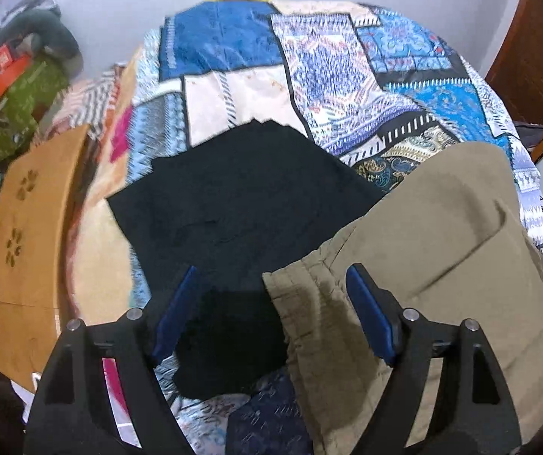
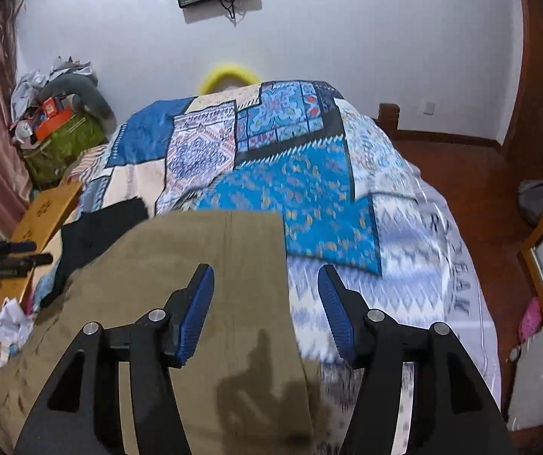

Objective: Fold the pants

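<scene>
Dark letters run along the bedspread (image 2: 457, 265) edge, right of the khaki pants (image 2: 195, 250), too blurred to read.

My left tool (image 1: 271, 295) hangs with its two blue-padded fingers (image 1: 174, 314) spread wide, nothing pinched between them. My right tool (image 2: 265, 303) is likewise spread, blue pads (image 2: 195, 314) well apart and gripping nothing. Both seem tipped forward and downward, though the fisheye warp makes the angle hard to judge.
</scene>
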A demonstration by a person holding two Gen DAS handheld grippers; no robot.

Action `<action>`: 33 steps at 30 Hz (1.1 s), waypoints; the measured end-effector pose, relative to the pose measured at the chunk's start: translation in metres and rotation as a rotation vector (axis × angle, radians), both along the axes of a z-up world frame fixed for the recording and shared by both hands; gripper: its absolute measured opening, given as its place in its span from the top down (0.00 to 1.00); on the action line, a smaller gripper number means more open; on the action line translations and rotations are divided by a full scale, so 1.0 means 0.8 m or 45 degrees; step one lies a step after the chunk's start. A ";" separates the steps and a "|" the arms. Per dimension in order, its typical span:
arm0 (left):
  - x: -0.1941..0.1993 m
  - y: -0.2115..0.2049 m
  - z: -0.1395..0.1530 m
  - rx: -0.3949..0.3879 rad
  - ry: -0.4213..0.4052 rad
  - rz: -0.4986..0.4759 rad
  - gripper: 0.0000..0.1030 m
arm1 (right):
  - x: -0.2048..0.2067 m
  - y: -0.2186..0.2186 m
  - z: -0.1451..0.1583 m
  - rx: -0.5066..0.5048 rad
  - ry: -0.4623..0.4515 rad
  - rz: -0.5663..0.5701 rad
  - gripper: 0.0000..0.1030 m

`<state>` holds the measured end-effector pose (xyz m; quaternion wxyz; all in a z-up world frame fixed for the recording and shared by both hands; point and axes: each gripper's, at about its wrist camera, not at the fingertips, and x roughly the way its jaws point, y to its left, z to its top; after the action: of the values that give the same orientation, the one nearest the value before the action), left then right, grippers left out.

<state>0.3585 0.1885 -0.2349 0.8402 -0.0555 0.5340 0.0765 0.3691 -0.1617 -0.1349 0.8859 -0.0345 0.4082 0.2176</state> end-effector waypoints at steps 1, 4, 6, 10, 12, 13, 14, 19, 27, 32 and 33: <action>0.004 -0.001 -0.007 -0.012 0.015 -0.009 0.22 | 0.006 0.003 -0.004 -0.019 0.009 0.000 0.49; 0.014 -0.006 -0.032 -0.024 0.064 -0.036 0.20 | 0.035 0.014 -0.026 -0.030 0.064 0.005 0.48; 0.021 -0.007 -0.054 -0.005 0.103 -0.028 0.17 | 0.051 0.020 -0.042 -0.029 0.111 0.010 0.48; 0.029 0.000 -0.082 -0.058 0.124 0.004 0.11 | 0.082 0.029 -0.083 -0.037 0.211 -0.014 0.48; 0.029 0.004 -0.087 -0.106 0.103 0.026 0.11 | 0.097 0.034 -0.101 -0.030 0.260 -0.038 0.48; 0.029 0.004 -0.088 -0.111 0.094 0.029 0.12 | 0.103 0.036 -0.109 -0.014 0.274 -0.049 0.48; 0.028 0.003 -0.088 -0.117 0.087 0.024 0.18 | 0.105 0.036 -0.109 0.012 0.261 -0.059 0.48; 0.031 -0.011 -0.082 -0.143 0.075 -0.048 0.47 | 0.106 0.054 -0.107 -0.007 0.215 -0.035 0.68; 0.027 -0.033 -0.027 0.179 -0.029 -0.113 0.57 | 0.090 0.069 -0.064 -0.111 0.063 -0.026 0.89; 0.017 -0.021 0.055 0.175 -0.205 -0.080 0.58 | 0.085 0.066 0.017 -0.095 -0.064 -0.008 0.89; 0.013 -0.020 0.069 0.173 -0.236 -0.076 0.58 | 0.081 0.066 0.038 -0.086 -0.106 -0.008 0.89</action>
<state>0.3691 0.1723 -0.1800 0.8897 0.0106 0.4490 0.0820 0.4341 -0.1088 -0.1049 0.9012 -0.0721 0.3781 0.1994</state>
